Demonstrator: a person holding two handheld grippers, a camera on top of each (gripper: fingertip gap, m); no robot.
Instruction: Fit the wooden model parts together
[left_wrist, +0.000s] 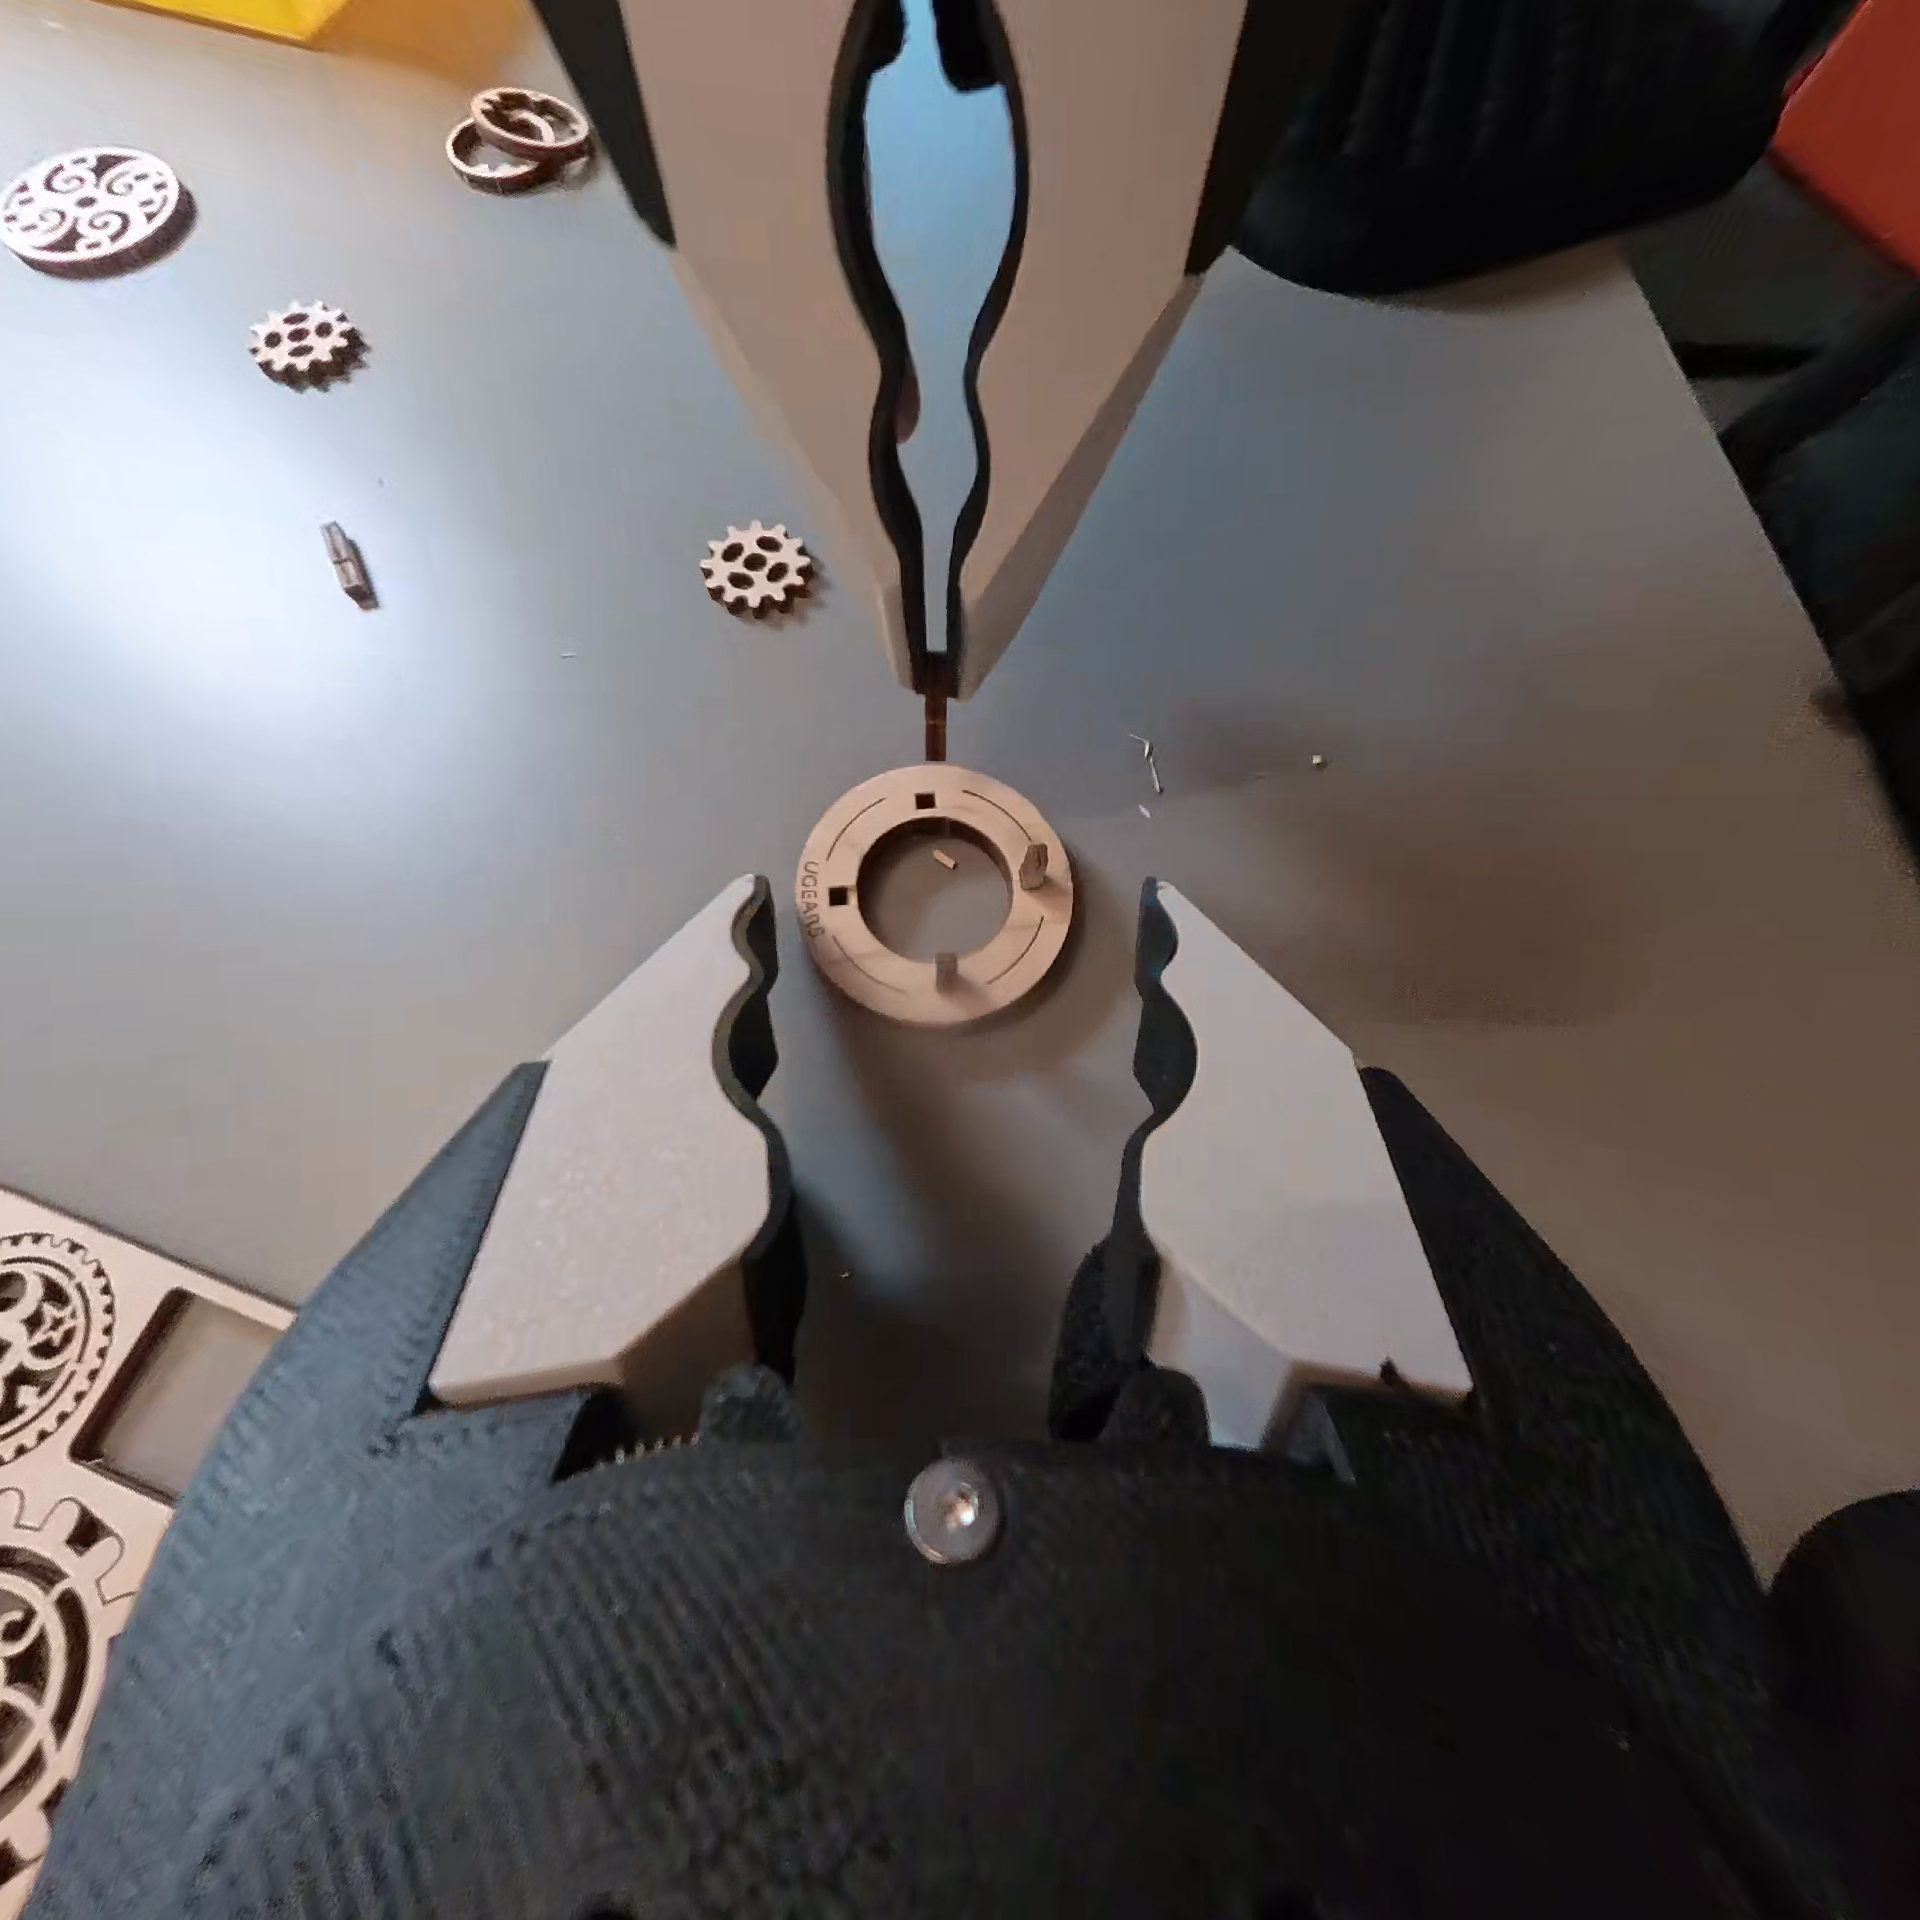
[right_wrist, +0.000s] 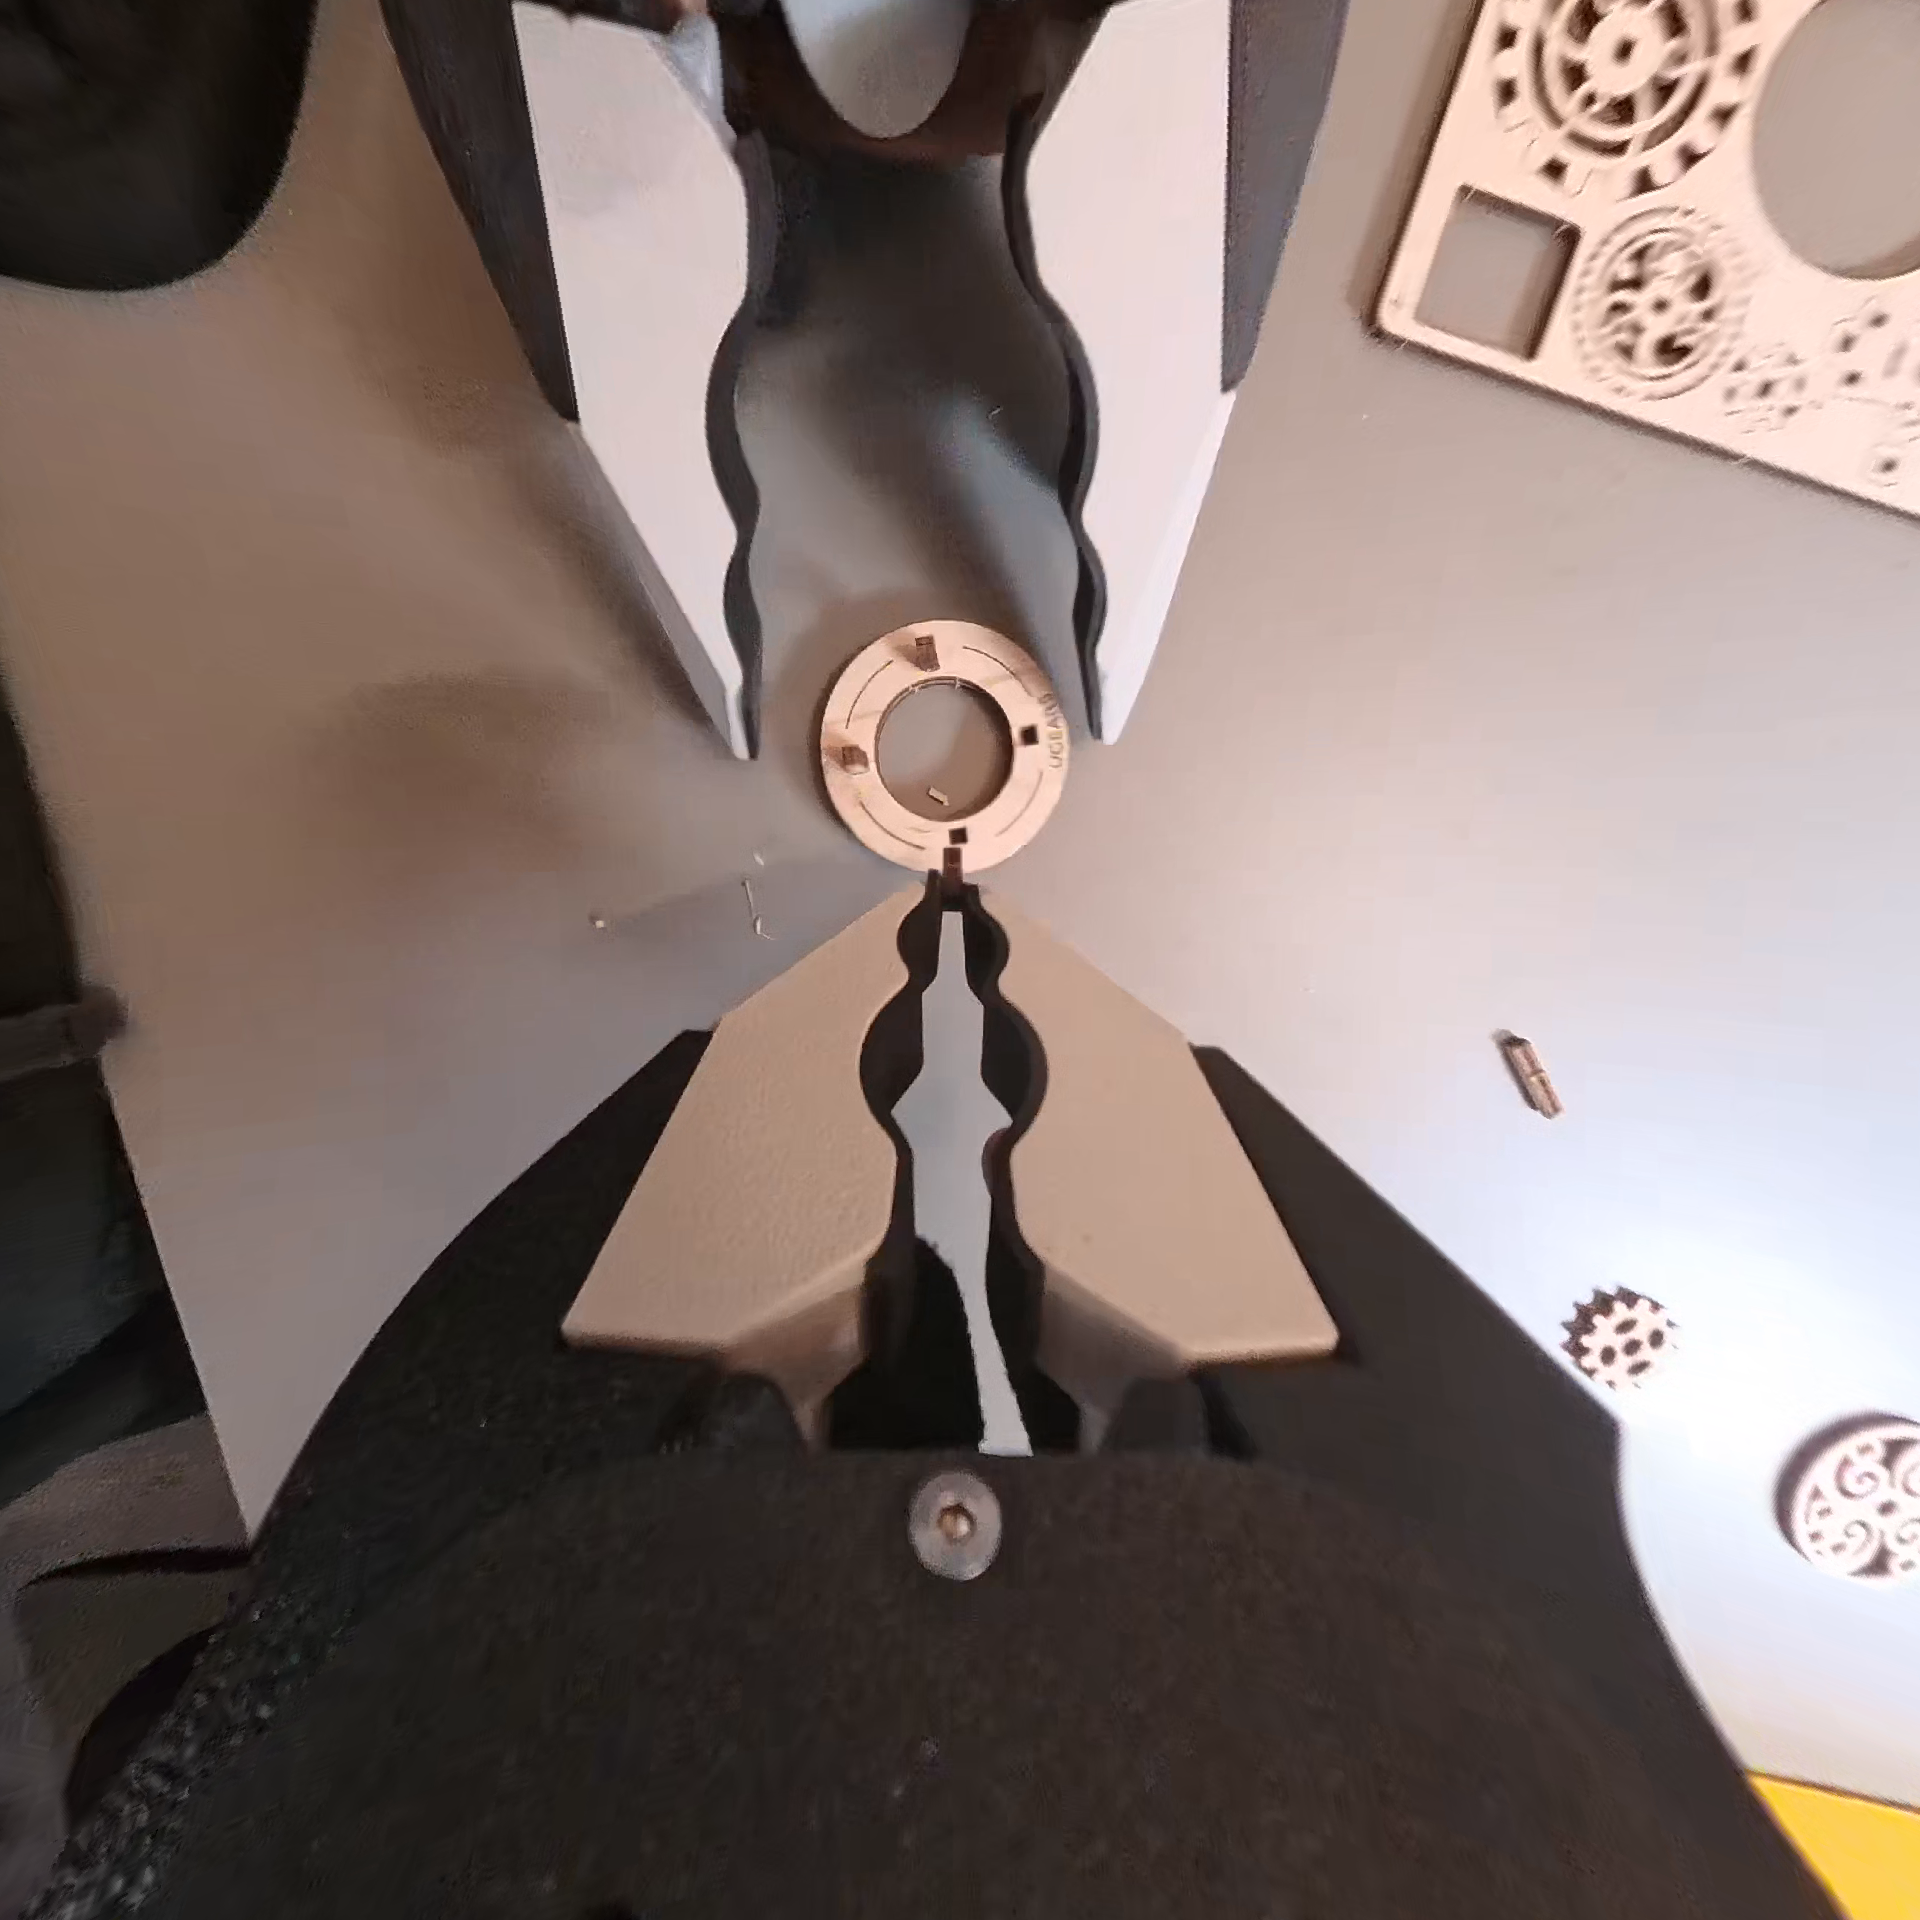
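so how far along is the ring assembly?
Done: two pegs stand in the wooden ring. In hand: the right gripper pinches a third peg at the ring's edge, not yet in a slot; the left gripper is open beside the ring. Left: two empty slots, plus loose gears.

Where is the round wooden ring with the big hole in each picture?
Left wrist view: the wooden ring lies flat at centre, just beyond the open left tongs.
Right wrist view: it lies above centre, just beyond the shut right tongs.
Shared landmark: the small dark peg pinched in the right tongs.
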